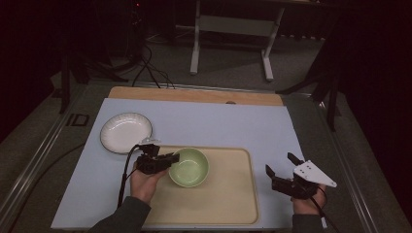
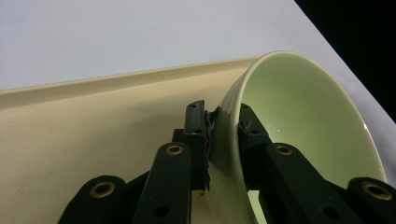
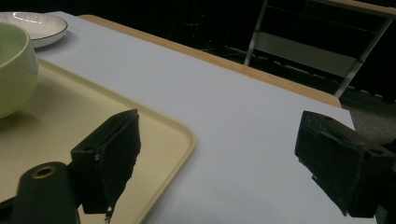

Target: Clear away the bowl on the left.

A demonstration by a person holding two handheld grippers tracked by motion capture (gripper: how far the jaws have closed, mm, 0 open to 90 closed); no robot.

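Note:
A pale green bowl (image 1: 189,167) stands on the cream tray (image 1: 228,199), at its far left. My left gripper (image 1: 171,159) is shut on the bowl's left rim. In the left gripper view one jaw sits outside the wall and the other inside the green bowl (image 2: 303,112), both pads pressed on the rim. Right of the tray my right gripper (image 1: 281,164) hovers over the white mat, jaws wide apart with nothing between them. The right gripper view has its black pads (image 3: 112,154) framing the tray's corner (image 3: 173,135), with the bowl (image 3: 14,70) at far left.
A white plate with a dark rim (image 1: 126,132) lies on the mat beyond the tray's left corner. The wooden table edge (image 1: 194,95) runs along the back. A white metal frame (image 1: 233,29) stands on the floor behind the table.

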